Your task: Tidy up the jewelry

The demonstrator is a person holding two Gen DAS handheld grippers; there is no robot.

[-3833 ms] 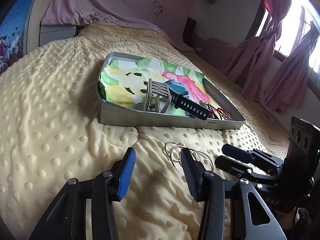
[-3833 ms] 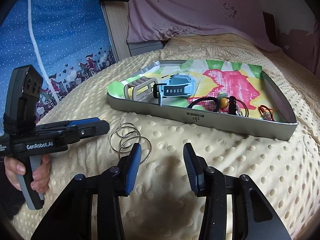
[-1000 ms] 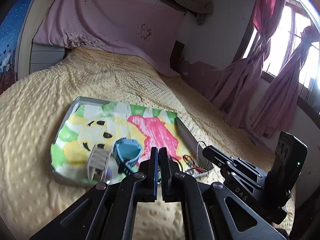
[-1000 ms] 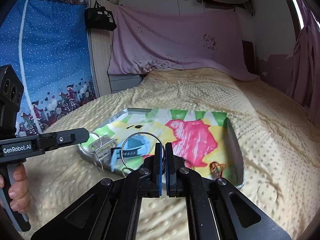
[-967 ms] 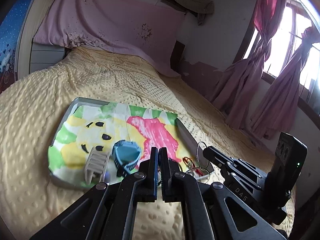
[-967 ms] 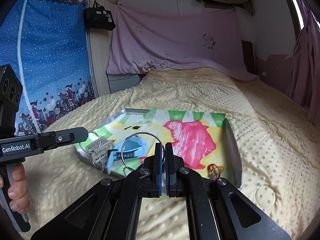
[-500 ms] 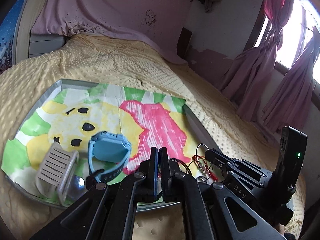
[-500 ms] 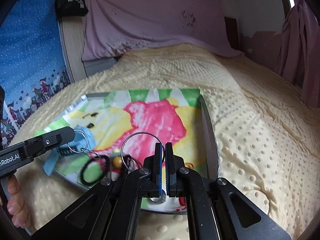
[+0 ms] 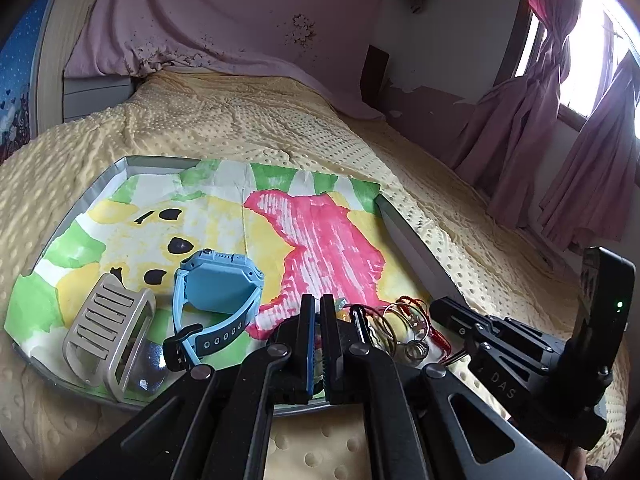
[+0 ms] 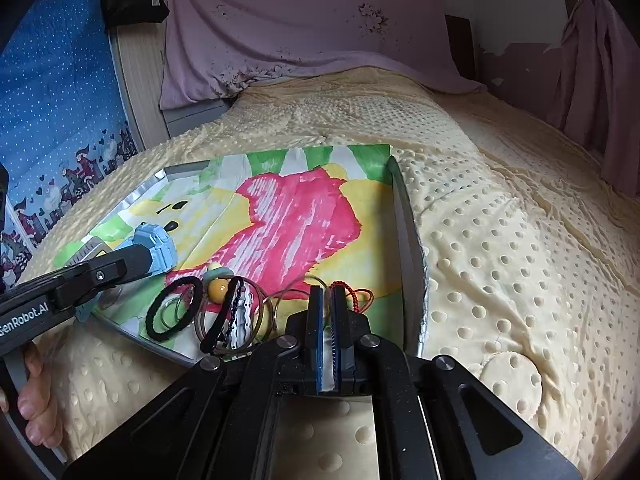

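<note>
- Jaws, right gripper (image 10: 328,300): narrow, just a slit between the pads. A thin wire ring (image 10: 294,291) runs up to the tips, but I can't tell whether it's pinched or already lying free.
- Jaws, left gripper (image 9: 316,316): also narrow. Nothing visible between them from my own view.
- Both tips hang low over the near end of the metal tray (image 9: 416,248), close to each other.
- Just past my tips is the small-stuff pile, all touching or overlapping: black hair tie (image 10: 174,308), yellow bead (image 10: 218,289), red cord bracelet (image 10: 354,292), more wire loops.
- Further left in the tray: blue watch (image 9: 218,284) with a grey slatted band (image 9: 108,332) beside it. Both sit on the painted paper liner (image 9: 320,240).
- The tray sits on the bed, on a dotted yellow blanket (image 10: 500,240). No jewelry visible out on the blanket.
- Handling, my read: the rings are very light, thin, stiff and slick, so they'd roll or spring out of a loose pinch. I'd take one across the wire, on the part farthest from the others.
- The cord and hair tie are soft and will snag on the rings and drag them along.
- The watch is the bulkiest piece. I'd grab it by the strap, not the case.
- The soft bed means the tray may tip if pressed on.
</note>
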